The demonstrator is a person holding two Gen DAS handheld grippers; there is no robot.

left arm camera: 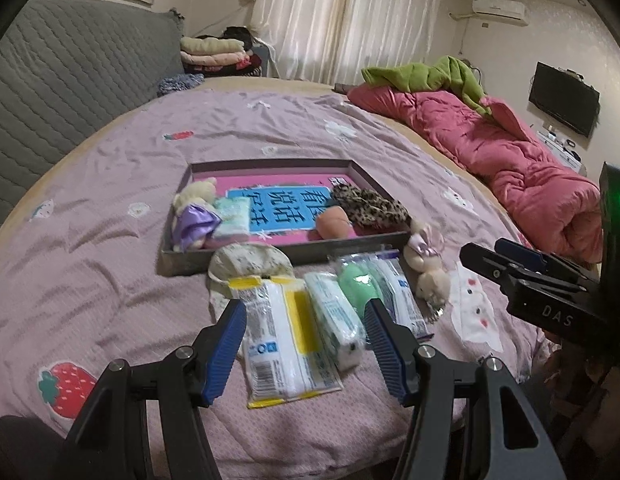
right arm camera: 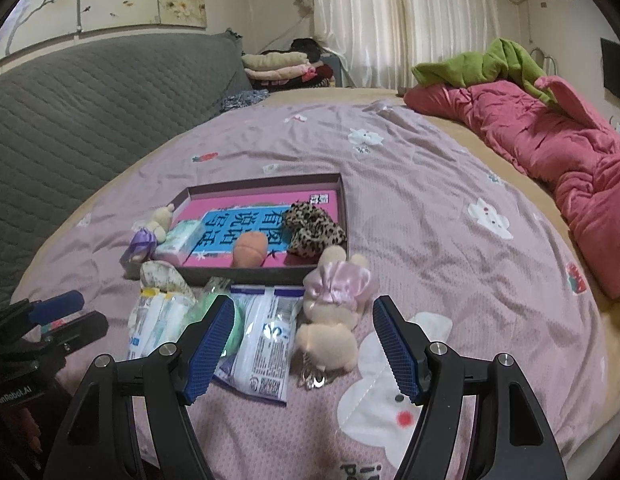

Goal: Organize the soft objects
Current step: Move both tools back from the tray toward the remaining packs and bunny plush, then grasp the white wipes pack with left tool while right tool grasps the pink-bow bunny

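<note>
A shallow grey tray (left arm camera: 270,255) (right arm camera: 343,216) with a pink and blue card lies on the bed. In it are a plush bear in purple (left arm camera: 194,216) (right arm camera: 148,236), a tissue pack (left arm camera: 232,218), a peach plush (left arm camera: 331,222) (right arm camera: 250,250) and a leopard scrunchie (left arm camera: 369,208) (right arm camera: 311,228). In front lie a floral pouch (left arm camera: 250,264), a yellow-white pack (left arm camera: 280,336), a tissue pack (left arm camera: 335,316), a green sponge (left arm camera: 357,286), a clear pack (right arm camera: 264,344) and a plush bunny in pink (left arm camera: 425,260) (right arm camera: 333,312). My left gripper (left arm camera: 306,340) is open above the packs. My right gripper (right arm camera: 304,336) is open around the bunny.
The bed has a lilac cover (right arm camera: 449,184). A pink quilt (left arm camera: 509,160) with a green cloth (left arm camera: 437,74) lies on the right. A grey padded headboard (left arm camera: 70,80) is at the left, folded clothes (left arm camera: 214,54) behind, and a TV (left arm camera: 563,98) on the wall.
</note>
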